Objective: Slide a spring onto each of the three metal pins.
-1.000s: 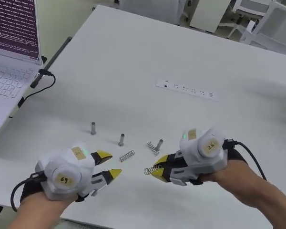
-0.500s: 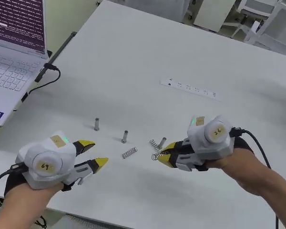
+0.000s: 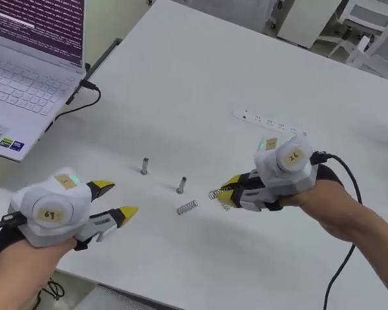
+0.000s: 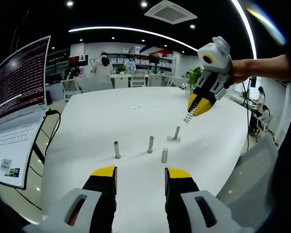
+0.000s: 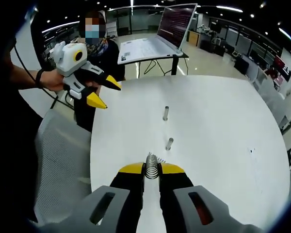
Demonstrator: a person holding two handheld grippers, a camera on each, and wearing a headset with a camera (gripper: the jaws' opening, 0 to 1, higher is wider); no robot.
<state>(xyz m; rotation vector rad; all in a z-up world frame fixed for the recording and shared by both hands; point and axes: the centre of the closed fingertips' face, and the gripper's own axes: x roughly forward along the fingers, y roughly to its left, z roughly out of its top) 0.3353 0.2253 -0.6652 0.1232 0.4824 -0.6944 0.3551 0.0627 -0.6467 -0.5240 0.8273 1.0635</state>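
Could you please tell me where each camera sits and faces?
Head view: headset, looking down at the white table; both forearms show.
Left gripper view: left gripper, facing three short metal pins; own yellow jaws show.
Right gripper view: right gripper, facing the person's torso; jaws clamp a coiled wire spring.
Both gripper views share pins.

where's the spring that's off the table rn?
Head view, right of centre: the spring sticks out of the right tongs, which are shut on it, just right of the middle pin.
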